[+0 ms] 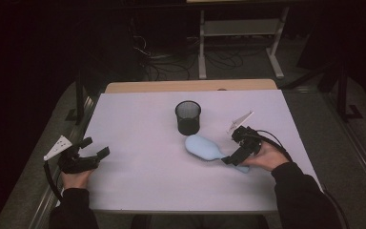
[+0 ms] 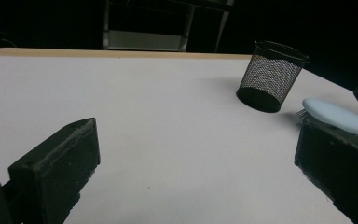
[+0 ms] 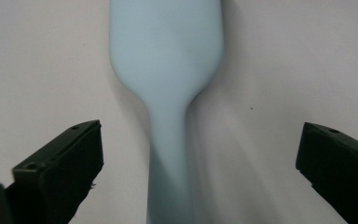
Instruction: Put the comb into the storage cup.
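your right gripper [image 1: 236,155] is over the handle of the light blue hairbrush [image 1: 205,147], and its jaws are wide apart; the handle runs between them and neither pad touches it. the hairbrush lies flat on the white worktop [image 1: 143,181], right of the middle, with its head toward the black mesh cup [image 1: 188,117] that stands upright just beyond it. your left gripper [image 1: 93,152] rests at the near left edge of the worktop, well apart from the brush, and its jaws are released, with nothing between them.
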Demonstrator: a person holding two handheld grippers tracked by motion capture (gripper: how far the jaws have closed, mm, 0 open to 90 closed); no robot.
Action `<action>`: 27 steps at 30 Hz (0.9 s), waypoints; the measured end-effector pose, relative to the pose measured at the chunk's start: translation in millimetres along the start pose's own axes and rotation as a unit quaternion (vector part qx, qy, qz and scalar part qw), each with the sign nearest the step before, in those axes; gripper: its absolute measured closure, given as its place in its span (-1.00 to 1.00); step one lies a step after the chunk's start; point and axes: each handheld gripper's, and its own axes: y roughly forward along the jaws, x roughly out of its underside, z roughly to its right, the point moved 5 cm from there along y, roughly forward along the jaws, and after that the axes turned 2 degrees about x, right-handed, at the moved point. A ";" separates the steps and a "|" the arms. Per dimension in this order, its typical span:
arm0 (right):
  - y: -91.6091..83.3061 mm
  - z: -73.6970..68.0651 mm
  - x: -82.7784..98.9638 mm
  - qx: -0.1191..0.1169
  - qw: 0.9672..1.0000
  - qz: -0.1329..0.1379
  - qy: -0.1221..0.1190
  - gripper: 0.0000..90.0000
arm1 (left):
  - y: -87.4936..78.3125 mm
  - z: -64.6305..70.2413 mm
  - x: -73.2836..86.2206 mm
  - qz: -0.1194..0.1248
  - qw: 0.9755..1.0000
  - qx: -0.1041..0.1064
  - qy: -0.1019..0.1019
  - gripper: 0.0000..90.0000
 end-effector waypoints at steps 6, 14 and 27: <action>10.7 -4.7 -1.6 0.000 1.000 -0.012 -0.015 -0.90 | 0.0 0.0 -0.2 0.001 1.000 0.000 -0.001 -1.00; 19.5 -9.7 -3.1 -0.008 0.999 -0.017 -0.026 -0.72 | 0.3 -0.2 0.1 0.001 1.000 0.000 -0.001 -1.00; 24.4 -13.1 -4.2 -0.003 0.999 -0.025 -0.034 -0.38 | 0.4 -0.3 0.3 -0.001 1.000 0.000 0.000 -1.00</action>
